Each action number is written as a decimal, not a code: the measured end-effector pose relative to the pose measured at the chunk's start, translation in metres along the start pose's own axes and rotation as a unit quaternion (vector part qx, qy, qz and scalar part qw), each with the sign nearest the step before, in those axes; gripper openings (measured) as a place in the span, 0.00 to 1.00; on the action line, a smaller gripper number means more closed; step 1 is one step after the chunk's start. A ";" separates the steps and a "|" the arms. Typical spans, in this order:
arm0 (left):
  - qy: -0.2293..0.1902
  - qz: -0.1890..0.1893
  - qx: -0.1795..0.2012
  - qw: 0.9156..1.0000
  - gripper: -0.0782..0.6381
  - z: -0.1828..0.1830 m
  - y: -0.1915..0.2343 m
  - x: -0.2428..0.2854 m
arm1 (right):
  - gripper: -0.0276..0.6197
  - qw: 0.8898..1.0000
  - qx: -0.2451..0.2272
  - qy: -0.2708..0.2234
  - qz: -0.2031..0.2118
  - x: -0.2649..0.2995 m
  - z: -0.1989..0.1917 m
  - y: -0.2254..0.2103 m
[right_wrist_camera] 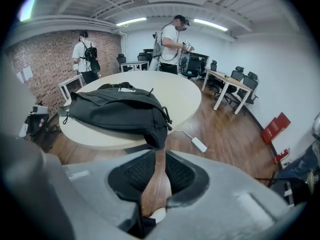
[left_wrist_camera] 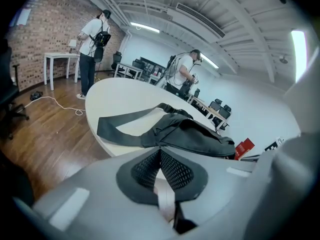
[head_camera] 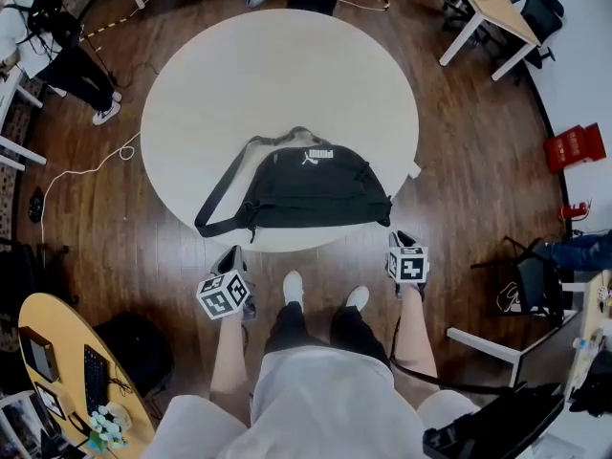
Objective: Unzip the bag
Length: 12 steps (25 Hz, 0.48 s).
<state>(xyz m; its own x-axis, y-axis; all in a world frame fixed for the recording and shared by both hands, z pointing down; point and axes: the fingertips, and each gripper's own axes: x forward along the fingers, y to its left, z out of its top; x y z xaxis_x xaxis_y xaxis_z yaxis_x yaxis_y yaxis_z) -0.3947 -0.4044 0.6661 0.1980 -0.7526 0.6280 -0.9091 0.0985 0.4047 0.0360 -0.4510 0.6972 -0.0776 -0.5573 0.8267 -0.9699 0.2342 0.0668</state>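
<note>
- Far left in the head view, a person in a white top point(head_camera: 27, 29) stands on the wood floor point(head_camera: 478, 161) at about 10 o'clock from the round table point(head_camera: 277, 65), well clear of it.
- Next, the left gripper point(head_camera: 232, 254) hangs just off the table's rim at 7 o'clock, with its marker cube towards the wearer. In its own view the left gripper point(left_wrist_camera: 160, 154) has both mesh pads pressed flat together and nothing caught between them.
- In the middle, the black Puma sling bag point(head_camera: 306, 194) lies flat on the table at 6 o'clock, right at the near edge, with its white logo facing up. From the left gripper view the bag point(left_wrist_camera: 192, 136) sits just ahead of the closed tips and is not touched.
- The bag's wide strap point(head_camera: 222, 197) runs from the bag's top out to 8 o'clock, where it reaches the rim.
- Below the bag, the wearer's white shoes point(head_camera: 293, 287) stand between the two grippers.
- On the right, the right gripper point(head_camera: 400, 239) sits at 5 o'clock, just beside the bag's right end. In its own view the right gripper point(right_wrist_camera: 159, 166) has its jaws a narrow slot apart, with only floor showing through and nothing gripped. The bag's end point(right_wrist_camera: 152, 131) hangs over the rim just past the tips.
- Far right, a red box point(head_camera: 574, 146) sits on the floor at 3 o'clock.
</note>
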 end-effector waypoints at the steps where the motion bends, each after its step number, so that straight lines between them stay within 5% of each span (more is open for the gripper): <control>1: -0.007 -0.003 0.001 1.000 0.13 0.000 -0.003 -0.008 | 0.13 1.000 0.010 -0.006 -0.003 -0.012 -0.010 -0.001; 3: -0.025 -0.011 0.004 1.000 0.13 0.002 -0.012 -0.024 | 0.03 0.999 0.038 -0.036 0.010 -0.038 -0.021 0.000; 6: -0.067 -0.019 0.030 0.997 0.13 0.012 -0.040 -0.051 | 0.03 0.992 0.060 -0.108 0.040 -0.074 -0.010 0.003; 12: -0.145 -0.053 0.120 0.981 0.13 -0.012 -0.147 -0.140 | 0.03 0.962 0.041 -0.248 0.106 -0.173 -0.016 0.017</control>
<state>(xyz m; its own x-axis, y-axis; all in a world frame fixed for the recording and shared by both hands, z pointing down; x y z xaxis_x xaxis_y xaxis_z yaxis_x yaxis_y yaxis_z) -0.2841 -0.3057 0.5264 0.2152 -0.9077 0.3604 -0.9559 -0.1202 0.2681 0.0364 -0.3382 0.5643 -0.3571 -0.8202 0.4470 -0.9333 0.3327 -0.1351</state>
